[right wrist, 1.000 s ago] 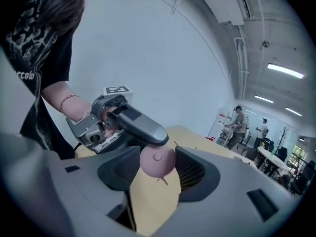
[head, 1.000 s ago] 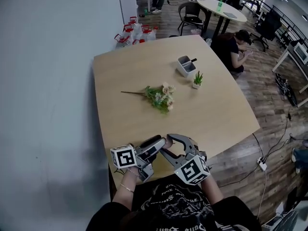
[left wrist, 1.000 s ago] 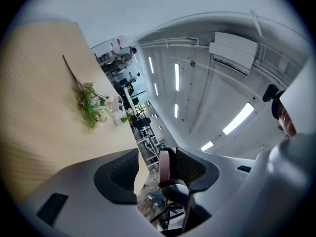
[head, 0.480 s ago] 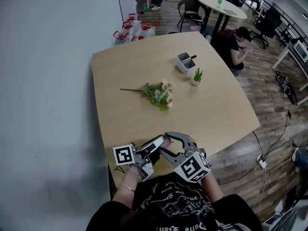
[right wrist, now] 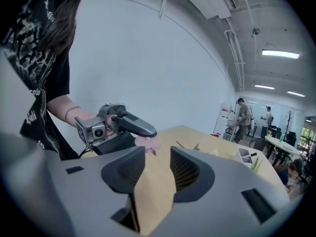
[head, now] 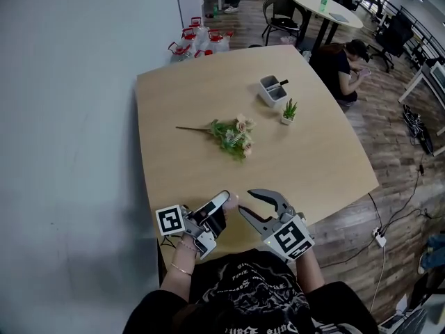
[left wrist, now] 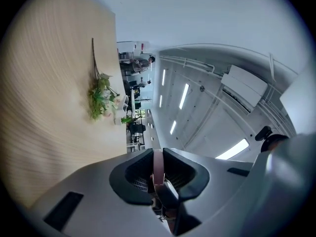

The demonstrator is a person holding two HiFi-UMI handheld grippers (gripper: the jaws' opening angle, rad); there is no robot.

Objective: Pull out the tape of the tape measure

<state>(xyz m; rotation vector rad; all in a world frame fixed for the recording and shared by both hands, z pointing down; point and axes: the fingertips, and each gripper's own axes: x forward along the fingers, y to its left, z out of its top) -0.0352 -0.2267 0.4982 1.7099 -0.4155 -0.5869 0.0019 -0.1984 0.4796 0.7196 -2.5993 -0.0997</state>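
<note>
A small pink tape measure (head: 232,200) sits between the jaws of my left gripper (head: 221,204), which is shut on it just above the table's near edge. In the left gripper view it shows as a thin pink disc (left wrist: 158,169) edge-on between the pads. No pulled-out tape is visible. My right gripper (head: 252,205) is a little to the right of it, its jaws apart and closing with nothing between them. In the right gripper view the tape measure (right wrist: 146,142) lies just ahead of the open jaws, held by the left gripper (right wrist: 129,126).
On the light wooden table (head: 313,158) lie a bunch of artificial flowers (head: 231,136), a grey pen holder (head: 272,90) and a tiny potted plant (head: 288,111). A person (head: 341,65) crouches past the far right corner. Red-capped bottles (head: 198,42) stand behind the table.
The two grippers, close together a second ago, have drawn apart. The right one has shifted right and back from the tape measure, which stays in the left gripper.
</note>
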